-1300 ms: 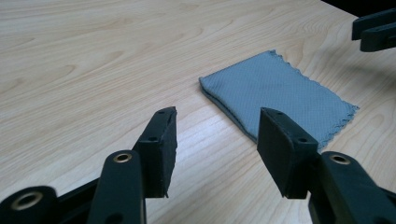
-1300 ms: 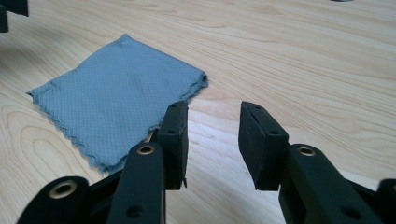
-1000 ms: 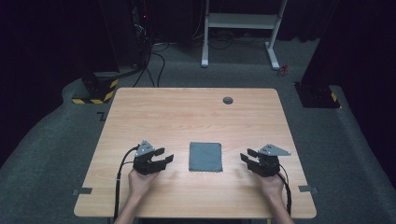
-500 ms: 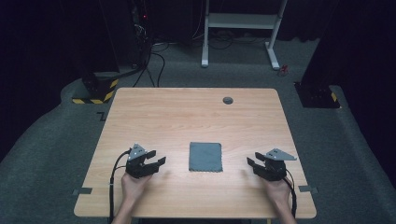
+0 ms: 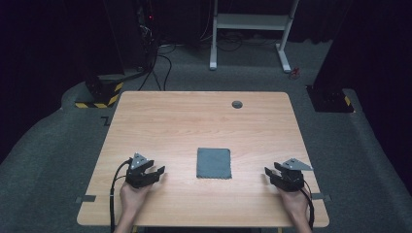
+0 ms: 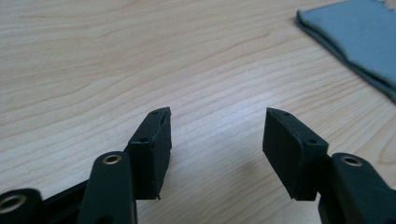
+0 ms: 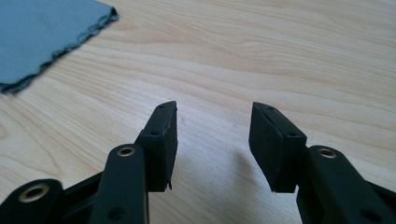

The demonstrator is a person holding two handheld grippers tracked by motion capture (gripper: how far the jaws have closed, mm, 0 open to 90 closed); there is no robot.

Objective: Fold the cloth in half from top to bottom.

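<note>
A folded grey cloth (image 5: 214, 163) lies flat on the wooden table (image 5: 194, 121), a little toward the near side. My left gripper (image 5: 158, 172) rests low on the table left of the cloth, jaws open and empty (image 6: 215, 114); the cloth (image 6: 359, 32) shows off to its upper right. On the other side of the cloth sits my right gripper (image 5: 269, 172), also open with bare wood between its pads (image 7: 214, 108). Its jaws have just been opening, with nothing between them. The cloth's frayed corner (image 7: 42, 32) shows at upper left in the right gripper view.
A small dark round cap (image 5: 237, 104) sits in the tabletop near the far edge. Grey tape strips (image 5: 85, 198) (image 5: 320, 196) mark the near corners. Beyond the table stand a white desk frame (image 5: 252, 29) and a yellow-black striped base (image 5: 97, 94).
Both hands have drawn outward from the cloth and back toward the near edge, sinking slightly. The right jaws stand a little wider. The cloth has not moved.
</note>
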